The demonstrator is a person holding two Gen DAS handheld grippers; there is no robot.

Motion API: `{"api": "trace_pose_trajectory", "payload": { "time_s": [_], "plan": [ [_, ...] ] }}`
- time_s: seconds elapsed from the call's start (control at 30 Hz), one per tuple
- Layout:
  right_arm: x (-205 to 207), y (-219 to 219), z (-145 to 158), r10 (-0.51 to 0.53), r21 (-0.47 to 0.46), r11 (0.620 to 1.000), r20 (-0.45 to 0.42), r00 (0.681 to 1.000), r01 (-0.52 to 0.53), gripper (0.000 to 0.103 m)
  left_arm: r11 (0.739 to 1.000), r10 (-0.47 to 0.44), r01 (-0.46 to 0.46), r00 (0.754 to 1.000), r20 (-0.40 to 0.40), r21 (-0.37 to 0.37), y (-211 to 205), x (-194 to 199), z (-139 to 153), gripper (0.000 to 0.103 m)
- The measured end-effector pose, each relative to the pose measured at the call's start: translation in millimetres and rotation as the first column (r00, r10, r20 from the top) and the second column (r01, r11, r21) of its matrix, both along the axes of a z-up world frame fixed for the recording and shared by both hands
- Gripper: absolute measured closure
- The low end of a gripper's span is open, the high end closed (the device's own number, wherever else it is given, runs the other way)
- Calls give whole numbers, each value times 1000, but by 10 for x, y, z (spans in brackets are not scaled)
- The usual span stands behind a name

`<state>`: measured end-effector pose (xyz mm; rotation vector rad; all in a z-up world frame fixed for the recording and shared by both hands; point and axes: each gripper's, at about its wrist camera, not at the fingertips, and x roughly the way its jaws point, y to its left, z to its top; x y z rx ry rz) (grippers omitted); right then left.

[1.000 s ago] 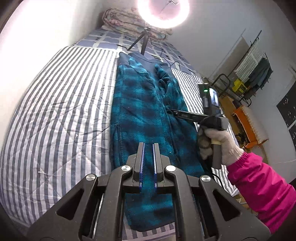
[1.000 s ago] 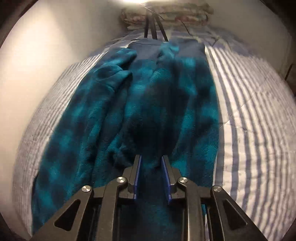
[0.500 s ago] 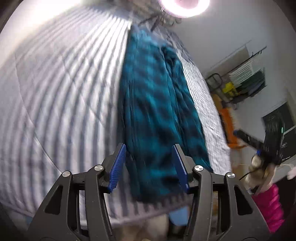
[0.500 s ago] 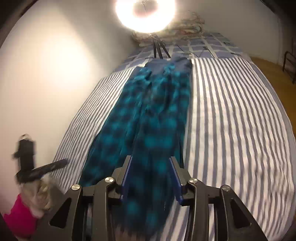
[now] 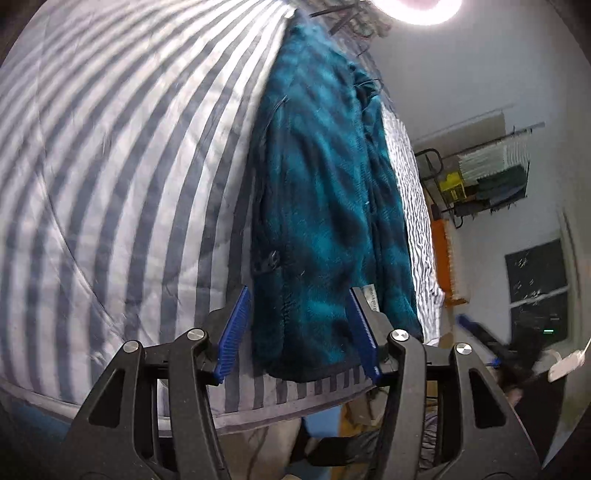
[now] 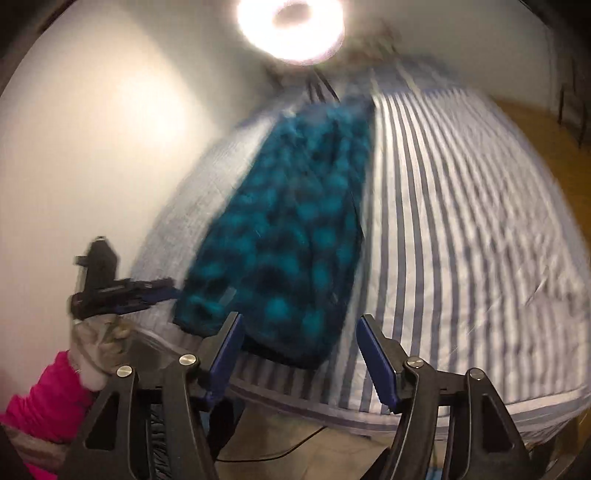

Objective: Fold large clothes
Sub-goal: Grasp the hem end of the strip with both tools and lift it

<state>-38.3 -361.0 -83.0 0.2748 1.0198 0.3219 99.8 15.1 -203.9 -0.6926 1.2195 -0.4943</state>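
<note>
A teal and dark plaid fleece garment [image 5: 325, 206] lies as a long narrow strip down the striped bed [image 5: 122, 177]. Its hem reaches almost to the near edge. My left gripper [image 5: 298, 295] hovers over the hem's left corner, jaws opening, with nothing pressed between the pads. In the right wrist view the garment [image 6: 291, 236] is blurred. My right gripper [image 6: 300, 319] hangs over the bed's foot just short of the hem, jaws opening and empty. The left gripper [image 6: 122, 288] shows there in a gloved hand with a pink sleeve [image 6: 40, 398].
A ring light [image 6: 291, 26] on a tripod stands at the head of the bed. A white wall [image 6: 92, 147] runs along one side. On the other side are a drying rack [image 5: 487, 177], an orange object [image 5: 441, 254] and wooden floor [image 6: 535, 125].
Both grippers went from nearly shut to open. The right one pulled back from above the garment to the foot of the bed. The left one sank toward the hem.
</note>
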Motion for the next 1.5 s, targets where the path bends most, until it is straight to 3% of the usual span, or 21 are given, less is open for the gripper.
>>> {"api": "trace_pose_trajectory", "payload": {
  "time_s": [0.17,0.37,0.53,0.6,0.7,0.83,1.07,1.13,1.23,1.33,1.5],
  "plan": [
    [234,-61,-640,-32,143,988,-128,991,51,37,997,-9,4,998,-57,-80,-94,-88,-238,49],
    [382,36,-1065,8,262,964,-187,982,42,42,997,-46,44,999,-28,-70,-276,-107,-293,50],
    [415,169,-1158,64,345,939,-181,981,2,47,997,-62,61,998,-22,-41,-345,-75,-298,75],
    [423,236,-1131,90,316,948,-178,980,-29,67,997,-60,59,998,-12,-41,-338,-88,-252,82],
    [437,259,-1058,105,316,948,-180,978,-43,82,997,-67,68,997,40,-20,-380,-155,-85,87],
    [319,221,-793,116,301,951,-119,986,-75,86,997,-75,75,991,111,5,-428,-261,187,89],
    [-74,17,-474,101,367,927,-68,992,-70,88,996,-61,67,991,118,-50,-317,-613,387,89],
    [-115,-29,-560,100,350,935,-91,991,-62,88,998,-59,62,994,92,-27,-311,-624,262,89],
    [-14,-32,-799,89,310,950,-191,978,-26,89,999,-43,43,999,14,-28,-335,-502,74,89],
    [44,-31,-778,104,316,948,-195,975,-38,89,998,-49,51,998,50,-32,-324,-458,258,89],
    [181,-104,-403,120,361,930,-132,984,-65,89,997,-47,54,991,129,-49,-390,-213,699,89]
  ]
}}
